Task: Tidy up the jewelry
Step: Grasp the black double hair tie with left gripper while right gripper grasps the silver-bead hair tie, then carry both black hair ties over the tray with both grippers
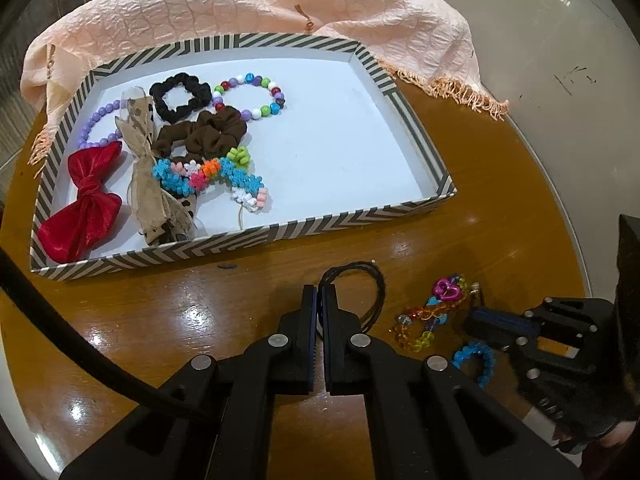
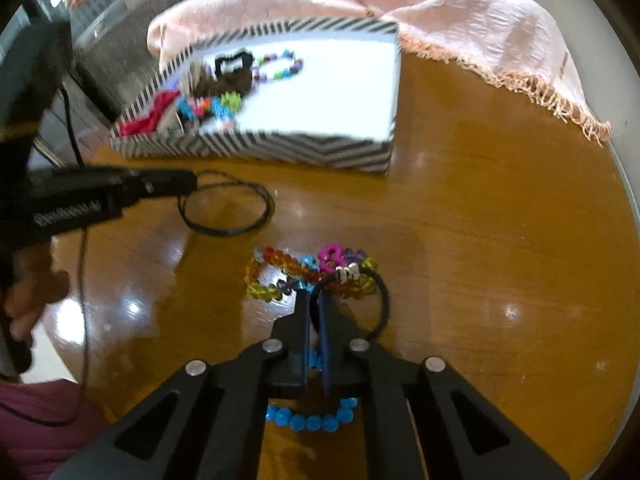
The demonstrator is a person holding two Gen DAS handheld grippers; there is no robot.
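Observation:
My left gripper (image 1: 320, 294) is shut on a thin black cord loop (image 1: 378, 284) that lies on the wooden table; the right wrist view shows the same gripper (image 2: 194, 182) and loop (image 2: 240, 230) from the side. My right gripper (image 2: 314, 300) is shut on a black cord bracelet with a silver bead (image 2: 384, 300), right beside a heap of coloured glass-bead jewelry (image 2: 280, 268). A blue bead bracelet (image 2: 312, 420) lies under its fingers. The zigzag-striped tray (image 1: 240, 240) holds bows, scrunchies and bead bracelets on its left side.
A peach cloth (image 1: 280, 0) is draped behind the tray and over the round table's far edge. The tray's right half (image 1: 340, 140) is bare white. The right gripper (image 1: 474, 318) sits close to the left one, by the bead heap (image 1: 432, 316). A hand (image 2: 24, 308) is at left.

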